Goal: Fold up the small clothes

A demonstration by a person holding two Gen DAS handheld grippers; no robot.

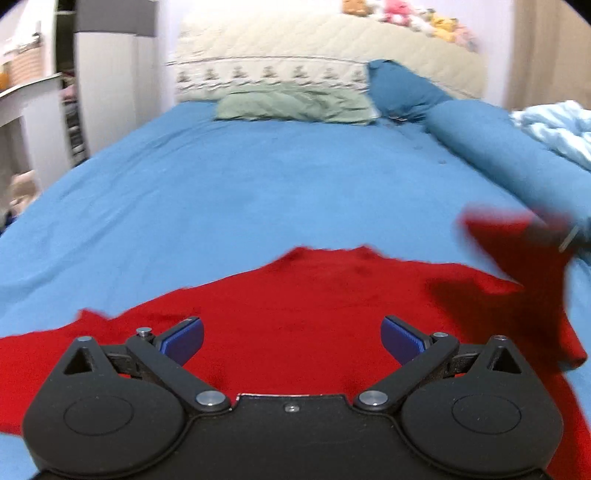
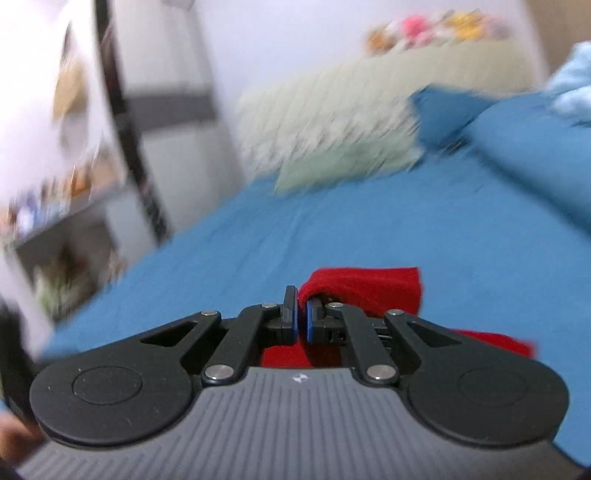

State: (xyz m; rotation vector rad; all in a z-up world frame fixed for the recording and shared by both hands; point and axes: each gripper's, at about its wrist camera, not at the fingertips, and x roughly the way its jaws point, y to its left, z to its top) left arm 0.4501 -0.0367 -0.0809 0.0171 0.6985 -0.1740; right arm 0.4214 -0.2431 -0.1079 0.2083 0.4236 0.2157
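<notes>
Left gripper (image 1: pixel 291 339): nearest the lens, jaws spread wide, blue pads (image 1: pixel 184 338) well apart, nothing between them; poised over the near part of the red garment (image 1: pixel 295 314).
Right gripper (image 2: pixel 301 314): jaws drawn almost together, a fold of red cloth bunched around the right-hand pad and trailing under the linkage; appears clamped on the garment's edge. In the left wrist view, a blurred dark shape at the garment's far right corner (image 1: pixel 546 232), cloth lifted off the bed there.
Red garment: spread across the near end of the blue bedsheet (image 1: pixel 258 177), mostly flat, one corner on the right raised and casting a shadow on the fabric below; left edge trailing out toward the near left of the sheet.
Beyond the garment: green pillow (image 1: pixel 295 105) and cream quilted pillow (image 1: pixel 269 74) at the head of the sheet, blue bolster (image 1: pixel 498 147) along its right side, pale blue blanket (image 1: pixel 554 125) beyond that, soft toys (image 1: pixel 406 16) on the headboard.
Progress, judged: early. Garment laid out, no finished fold visible; first fold seemingly under way at the lifted right corner.
Left to do, judged: carry the raised side across, fold the left side, then halve the length.
Image quality: right wrist view heavily motion-blurred; exact grip depth cannot be told.
</notes>
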